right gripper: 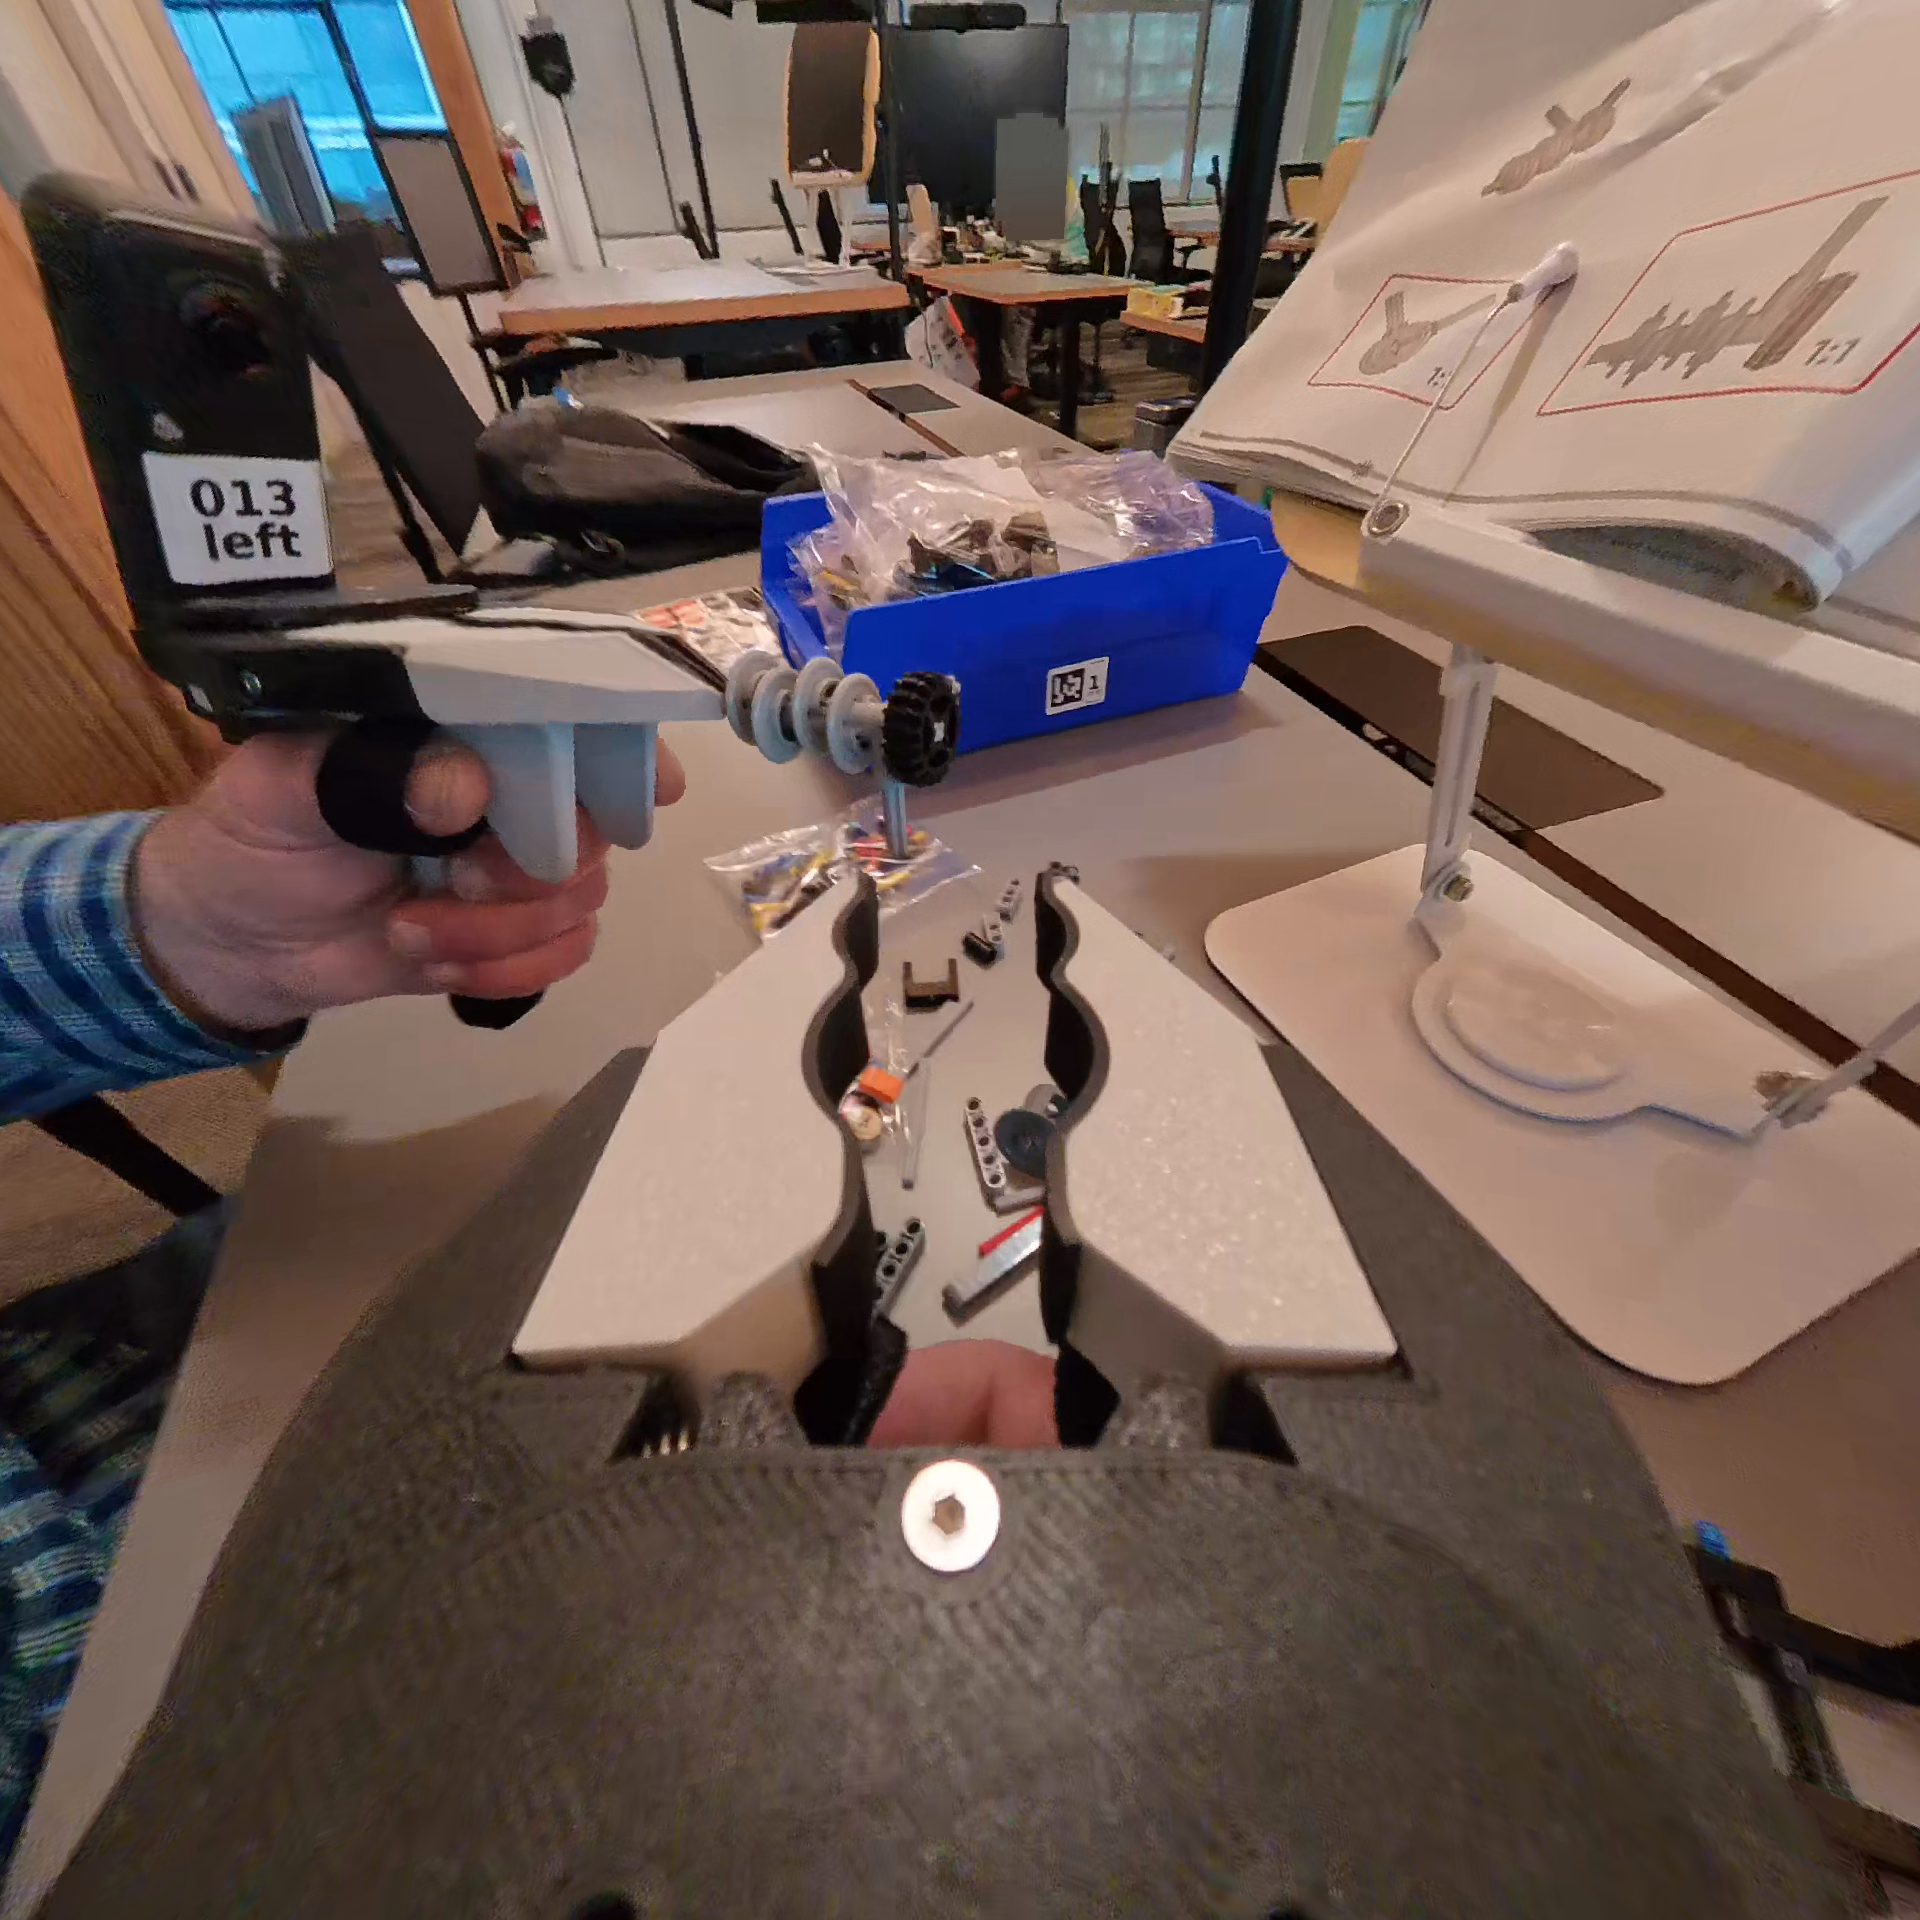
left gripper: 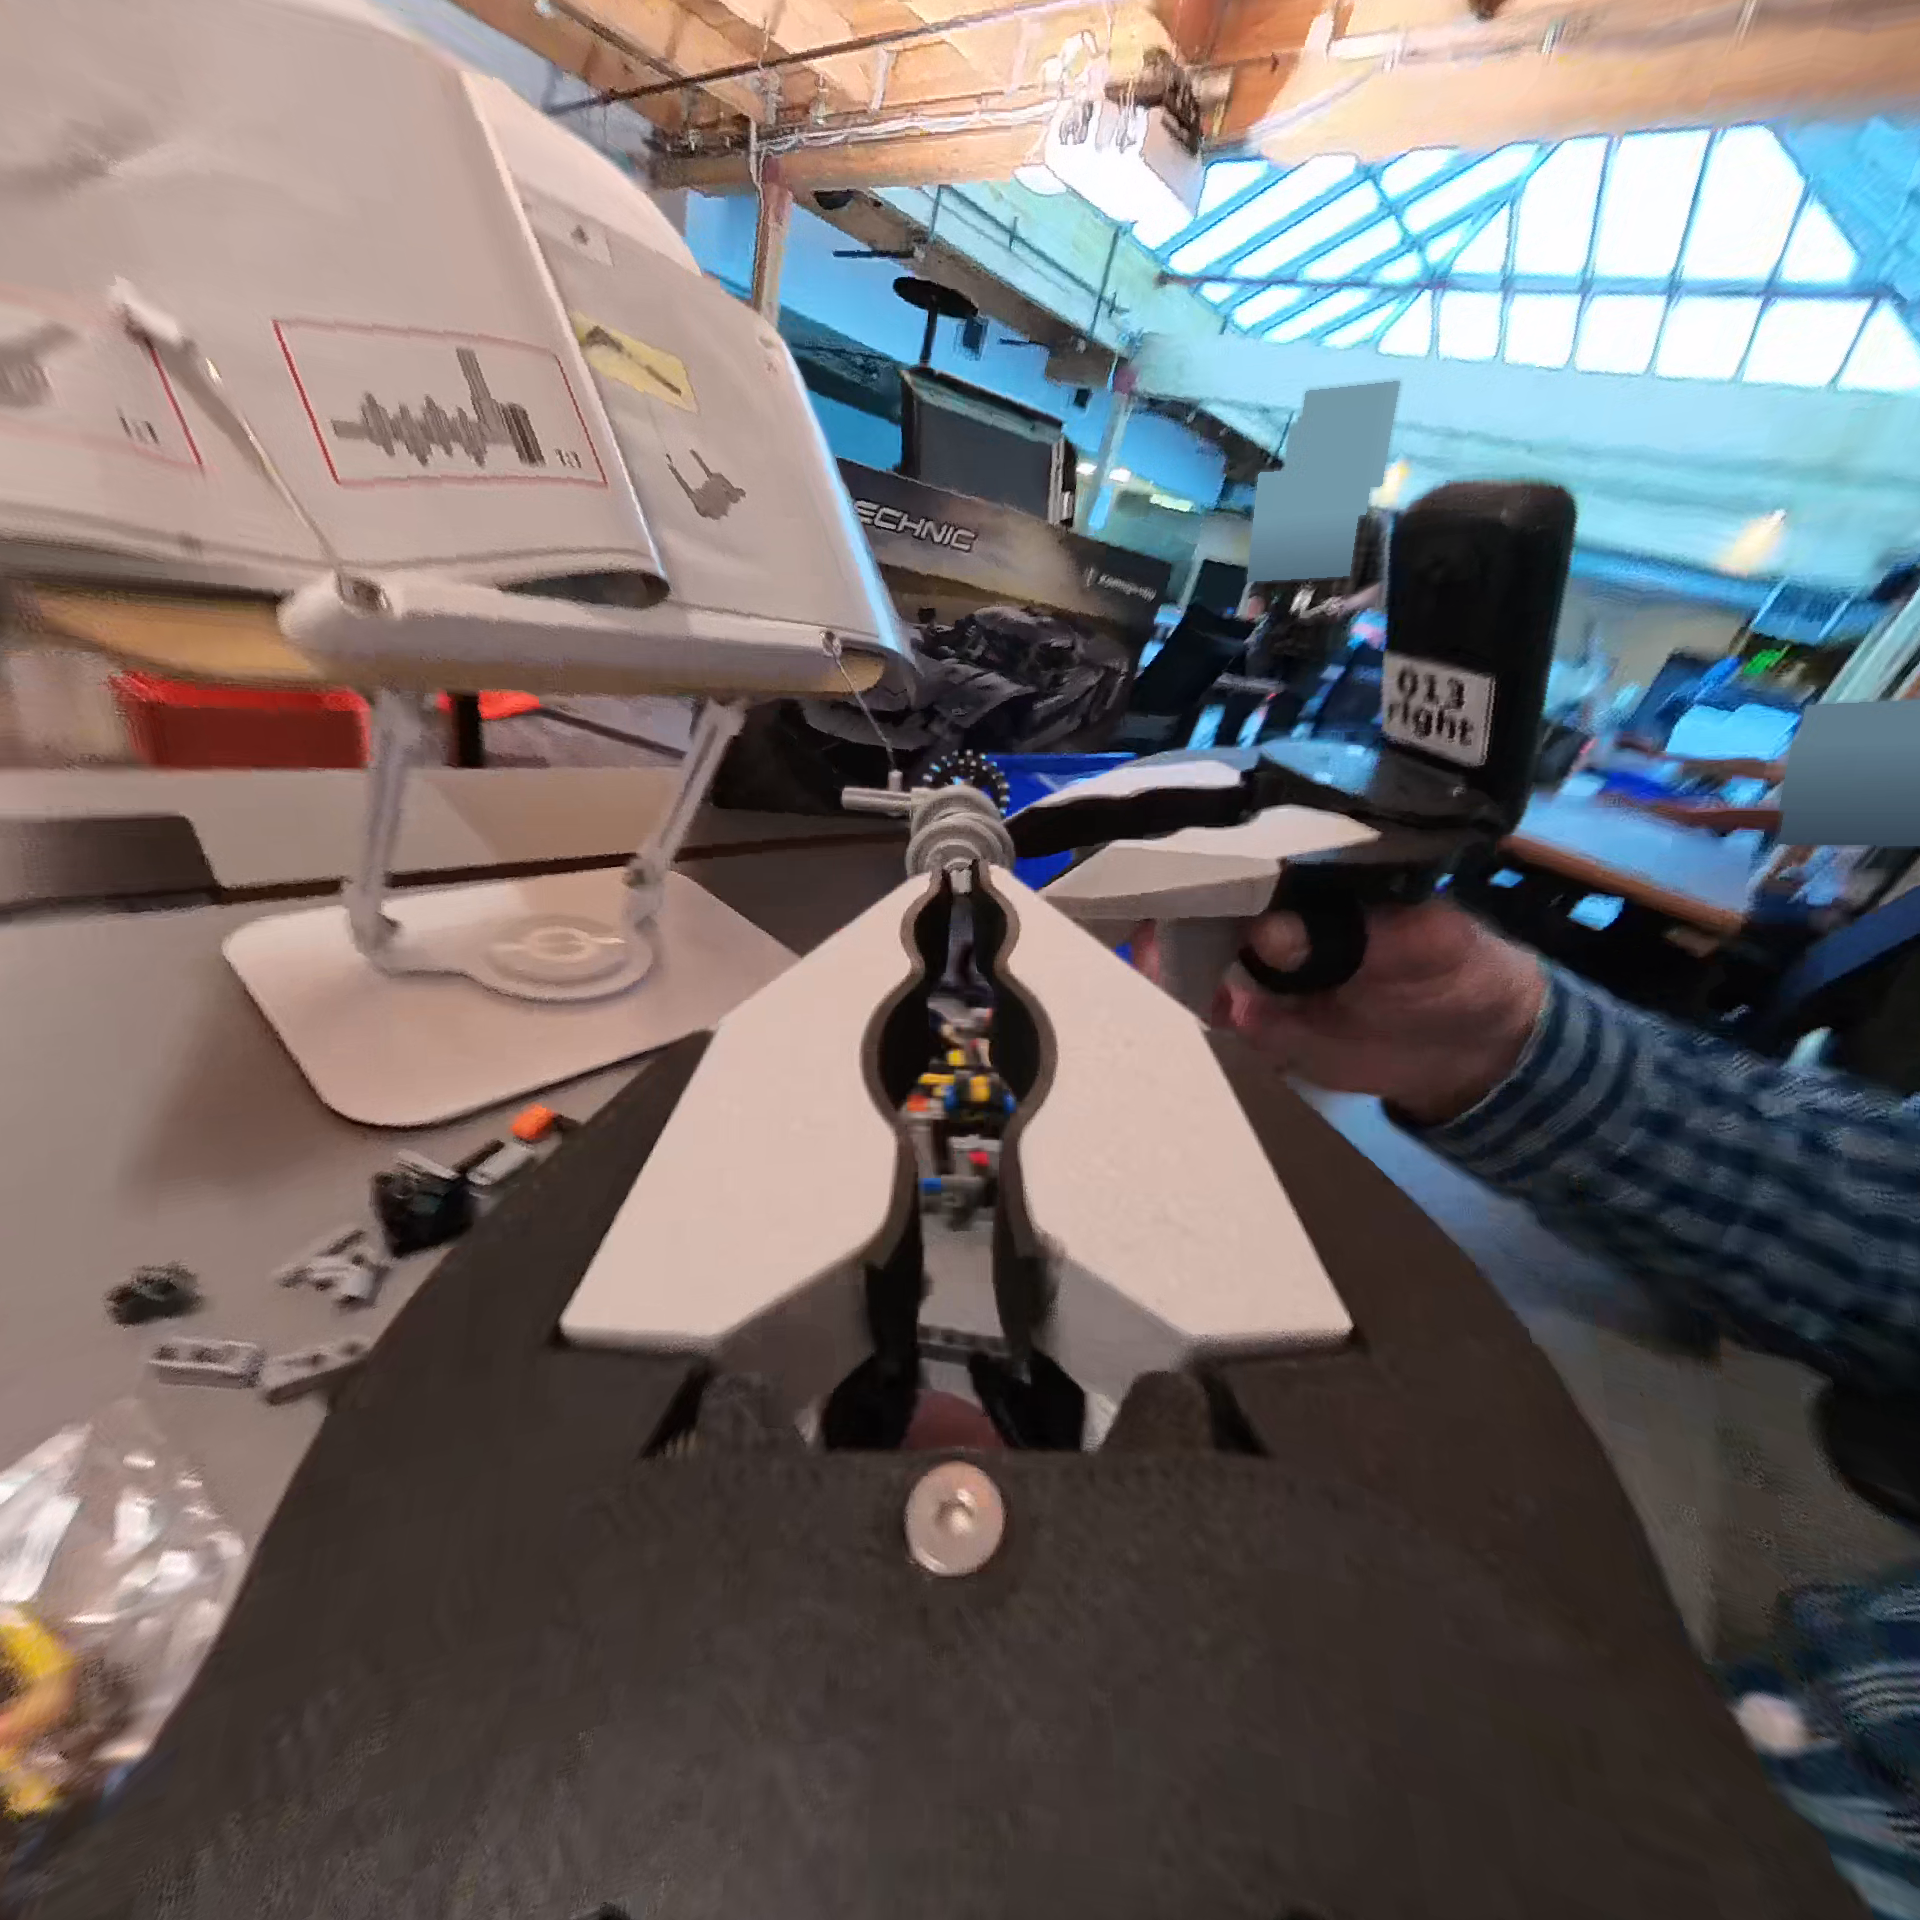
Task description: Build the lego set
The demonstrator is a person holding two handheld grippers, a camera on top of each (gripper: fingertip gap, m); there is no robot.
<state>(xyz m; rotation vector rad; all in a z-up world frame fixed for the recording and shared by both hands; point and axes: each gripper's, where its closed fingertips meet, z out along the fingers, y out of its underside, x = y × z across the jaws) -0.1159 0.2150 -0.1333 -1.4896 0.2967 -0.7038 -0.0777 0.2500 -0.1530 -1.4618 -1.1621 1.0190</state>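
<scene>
My left gripper [left gripper: 957, 883] is shut on a small lego assembly [left gripper: 956, 831]: a grey axle carrying several grey discs. In the right wrist view the same assembly [right gripper: 831, 717] sticks out of the left gripper [right gripper: 719, 688], with a black gear [right gripper: 921, 727] at its far end and a short grey axle [right gripper: 895, 821] pointing down. My right gripper [right gripper: 958, 888] is open and empty, its tips just below that axle. From the left wrist view the right gripper [left gripper: 1029, 857] reaches in from the right, beside the assembly.
An open instruction booklet [right gripper: 1621, 343] rests on a white stand [right gripper: 1558, 1122] to the right. A blue bin [right gripper: 1039, 634] of bagged parts sits behind. Loose lego pieces [right gripper: 987, 1153] and a small parts bag [right gripper: 821, 868] lie on the grey table [right gripper: 1132, 821]. More pieces [left gripper: 416, 1205] and a plastic bag [left gripper: 94, 1538] lie at the left.
</scene>
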